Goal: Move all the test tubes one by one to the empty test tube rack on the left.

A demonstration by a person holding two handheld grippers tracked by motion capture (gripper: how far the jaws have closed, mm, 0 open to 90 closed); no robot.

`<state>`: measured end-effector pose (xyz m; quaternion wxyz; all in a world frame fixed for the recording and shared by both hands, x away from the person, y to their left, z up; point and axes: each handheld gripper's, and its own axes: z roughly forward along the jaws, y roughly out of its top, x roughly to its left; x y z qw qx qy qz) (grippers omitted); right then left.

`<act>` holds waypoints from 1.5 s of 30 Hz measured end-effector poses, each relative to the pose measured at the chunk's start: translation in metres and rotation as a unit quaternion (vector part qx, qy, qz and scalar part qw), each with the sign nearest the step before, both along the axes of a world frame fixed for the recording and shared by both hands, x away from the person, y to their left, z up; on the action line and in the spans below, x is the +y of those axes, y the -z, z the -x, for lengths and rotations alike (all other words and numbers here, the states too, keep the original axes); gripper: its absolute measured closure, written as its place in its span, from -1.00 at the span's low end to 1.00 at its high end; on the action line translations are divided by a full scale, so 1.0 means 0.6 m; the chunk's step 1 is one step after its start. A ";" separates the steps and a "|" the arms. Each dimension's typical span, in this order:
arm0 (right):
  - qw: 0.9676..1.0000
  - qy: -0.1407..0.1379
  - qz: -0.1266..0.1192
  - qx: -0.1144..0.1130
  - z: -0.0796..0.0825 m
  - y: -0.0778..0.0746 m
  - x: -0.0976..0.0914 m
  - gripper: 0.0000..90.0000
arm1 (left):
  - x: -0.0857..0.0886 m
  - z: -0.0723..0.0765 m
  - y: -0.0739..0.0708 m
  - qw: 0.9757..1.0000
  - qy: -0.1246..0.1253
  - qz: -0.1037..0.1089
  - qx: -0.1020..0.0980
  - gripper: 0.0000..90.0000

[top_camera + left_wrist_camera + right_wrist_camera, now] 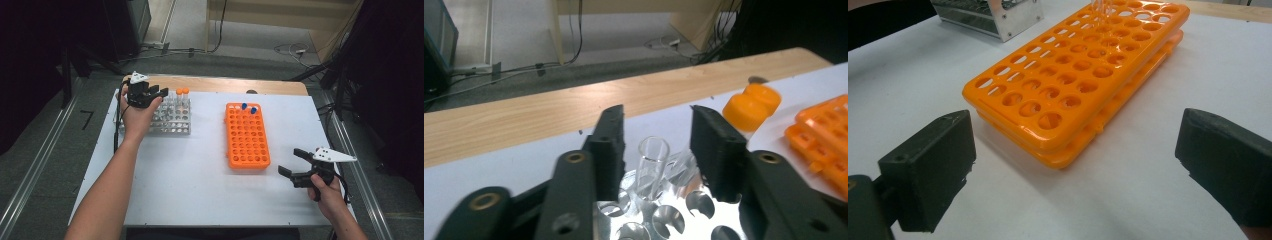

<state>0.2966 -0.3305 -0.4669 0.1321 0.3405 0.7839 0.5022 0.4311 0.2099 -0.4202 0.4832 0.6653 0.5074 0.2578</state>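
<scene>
Left gripper view shows the left tool (656, 150) with its jaws parted around a clear tube (653, 167); the tube stands upright in a hole of the metal rack (674, 217), and there is a gap on each side, so the pads do not press it. The rack's lower part is cut off by the frame edge, and the tube's foot is hidden in its hole. Two orange-capped tubes (751, 105) stand just beyond, their bodies mostly hidden by the right-hand jaw.

From the high view, the left hand (134, 116) reaches over the rack's near-left corner at the desk's (200, 175) far left, forearm stretched forward. The right hand (327, 192) rests near the desk's front right corner, its right tool (291, 161) wide apart and holding nothing, pointed at the orange rack (247, 137). Two blue-capped tubes (248, 108) stand at that rack's far end; their bodies are too small to make out.
</scene>
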 end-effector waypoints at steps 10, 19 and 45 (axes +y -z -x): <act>1.000 0.001 0.000 -0.002 -0.002 -0.002 0.003 -0.97 | -0.013 0.056 -0.020 0.999 0.044 0.019 -0.013 -0.73; 1.000 0.003 0.003 -0.005 -0.006 -0.006 0.011 -0.97 | -0.023 0.119 -0.027 0.996 0.080 0.033 -0.028 -0.99; 1.000 -0.001 0.011 -0.017 -0.050 -0.039 0.063 -0.97 | -0.076 0.239 0.007 0.987 0.134 0.062 -0.056 -1.00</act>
